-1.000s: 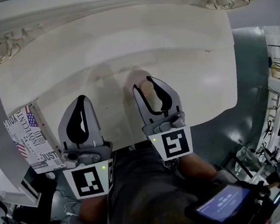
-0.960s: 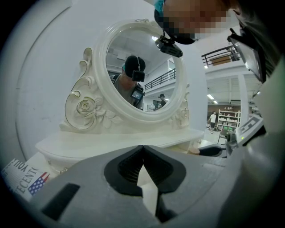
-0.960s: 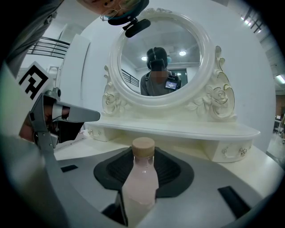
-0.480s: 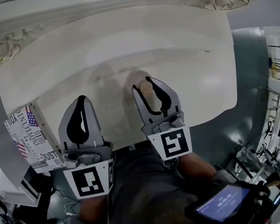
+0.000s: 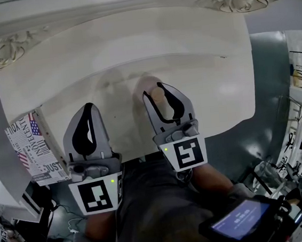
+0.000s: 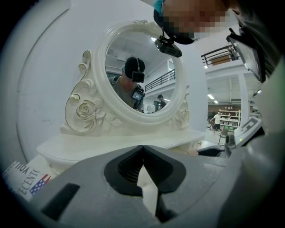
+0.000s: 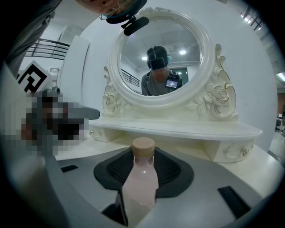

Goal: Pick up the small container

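Note:
The small container (image 7: 141, 180) is a clear bottle of pale pink liquid with a tan cap. It stands upright between the dark pads of my right gripper (image 7: 143, 153), which is shut on it. In the head view the same bottle (image 5: 159, 96) shows between the right gripper's (image 5: 154, 89) fingers, above the white dressing table (image 5: 205, 80). My left gripper (image 5: 88, 106) is beside it on the left, shut and holding nothing. In the left gripper view its (image 6: 143, 147) tips meet, with only the table showing behind.
An ornate oval mirror (image 7: 160, 58) on a carved base with a shelf stands at the back of the table. A box with newspaper print (image 5: 33, 151) sits at the table's left edge. A lit screen device (image 5: 240, 219) is by the person's lap.

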Demonstrator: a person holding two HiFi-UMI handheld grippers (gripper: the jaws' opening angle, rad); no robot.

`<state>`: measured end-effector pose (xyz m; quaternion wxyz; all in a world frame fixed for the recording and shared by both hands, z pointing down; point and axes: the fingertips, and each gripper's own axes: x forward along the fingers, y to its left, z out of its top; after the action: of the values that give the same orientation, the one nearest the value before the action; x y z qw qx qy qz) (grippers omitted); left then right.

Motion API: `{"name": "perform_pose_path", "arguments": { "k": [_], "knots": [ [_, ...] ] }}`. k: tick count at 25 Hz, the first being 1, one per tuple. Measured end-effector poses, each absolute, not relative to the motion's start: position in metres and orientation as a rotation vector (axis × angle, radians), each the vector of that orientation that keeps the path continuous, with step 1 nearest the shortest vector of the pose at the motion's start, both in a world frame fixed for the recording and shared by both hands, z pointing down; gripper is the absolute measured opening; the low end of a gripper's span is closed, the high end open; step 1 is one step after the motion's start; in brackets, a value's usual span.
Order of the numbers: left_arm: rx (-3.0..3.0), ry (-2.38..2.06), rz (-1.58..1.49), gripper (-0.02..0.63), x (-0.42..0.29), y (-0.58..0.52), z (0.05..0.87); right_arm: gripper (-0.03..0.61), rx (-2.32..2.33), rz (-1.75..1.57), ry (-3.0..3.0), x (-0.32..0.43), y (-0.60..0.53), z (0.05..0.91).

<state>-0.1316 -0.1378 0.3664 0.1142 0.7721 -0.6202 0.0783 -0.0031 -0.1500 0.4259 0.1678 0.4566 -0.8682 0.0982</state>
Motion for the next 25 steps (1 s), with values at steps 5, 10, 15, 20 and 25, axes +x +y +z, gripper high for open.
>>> {"name": "perform_pose_path", "arguments": {
  "k": [5, 10, 15, 20, 25],
  "knots": [
    [2.268, -1.824, 0.223, 0.014, -0.131, -0.136, 0.362, 0.144, 1.302, 0.295, -2.479, -0.003, -0.151, 0.422],
    [2.273, -1.846, 0.218, 0.014, -0.132, -0.137, 0.353, 0.144, 1.304, 0.276, -2.502, -0.004, -0.153, 0.408],
    [2.294, -1.872, 0.196, 0.014, -0.13, -0.135, 0.338, 0.144, 1.318, 0.253, -2.526, -0.002, -0.153, 0.389],
    [2.316, -1.884, 0.18, 0.014, -0.126, -0.132, 0.321, 0.144, 1.329, 0.237, -2.549, 0.0, -0.152, 0.367],
    [2.334, -1.916, 0.157, 0.014, -0.127, -0.128, 0.303, 0.144, 1.338, 0.198, -2.574, 0.001, -0.148, 0.344]
  ]
}}
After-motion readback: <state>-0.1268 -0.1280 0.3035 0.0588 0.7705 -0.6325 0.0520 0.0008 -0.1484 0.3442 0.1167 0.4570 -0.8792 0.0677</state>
